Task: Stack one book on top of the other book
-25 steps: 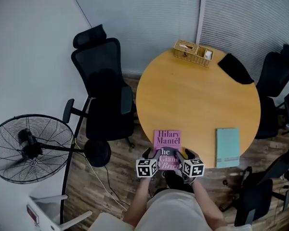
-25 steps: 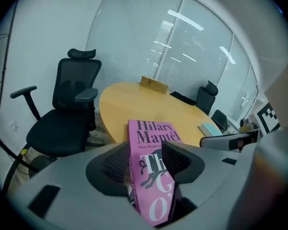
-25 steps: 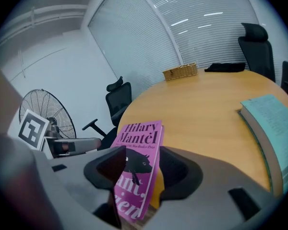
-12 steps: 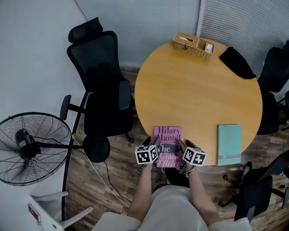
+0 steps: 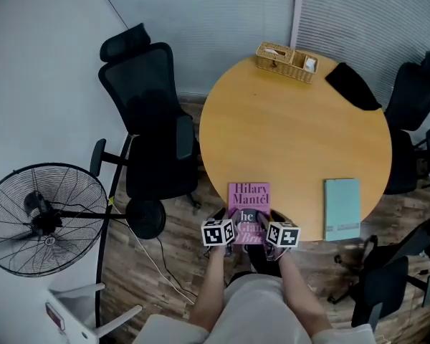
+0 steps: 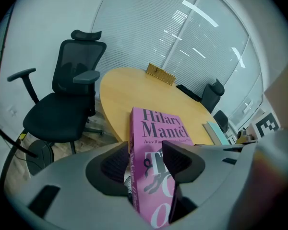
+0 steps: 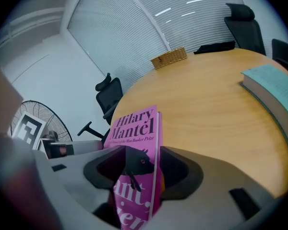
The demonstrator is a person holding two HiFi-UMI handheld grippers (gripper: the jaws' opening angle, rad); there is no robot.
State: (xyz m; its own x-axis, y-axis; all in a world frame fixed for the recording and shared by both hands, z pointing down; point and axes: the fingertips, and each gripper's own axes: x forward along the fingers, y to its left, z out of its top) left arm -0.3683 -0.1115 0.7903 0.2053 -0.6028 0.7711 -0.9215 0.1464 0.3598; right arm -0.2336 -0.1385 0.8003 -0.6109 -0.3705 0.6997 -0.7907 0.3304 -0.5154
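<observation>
A pink book (image 5: 249,196) lies over the near edge of the round wooden table (image 5: 294,135). I hold it at its near end with both grippers. My left gripper (image 5: 227,226) is shut on the spine side of the pink book (image 6: 156,128). My right gripper (image 5: 271,227) is shut on the opposite long edge of the same book (image 7: 134,126). I cannot tell whether its far end rests on the table. A teal book (image 5: 342,208) lies flat at the table's near right edge, well apart from the grippers; the teal book (image 7: 273,90) also shows in the right gripper view.
A wicker basket (image 5: 287,61) stands at the table's far edge, with a black item (image 5: 351,88) to its right. A black office chair (image 5: 154,120) stands left of the table and a floor fan (image 5: 43,217) further left. More chairs (image 5: 416,92) crowd the right side.
Both grippers stay shut on the pink book. The grippers and book have shifted only slightly, a little further in over the table edge.
</observation>
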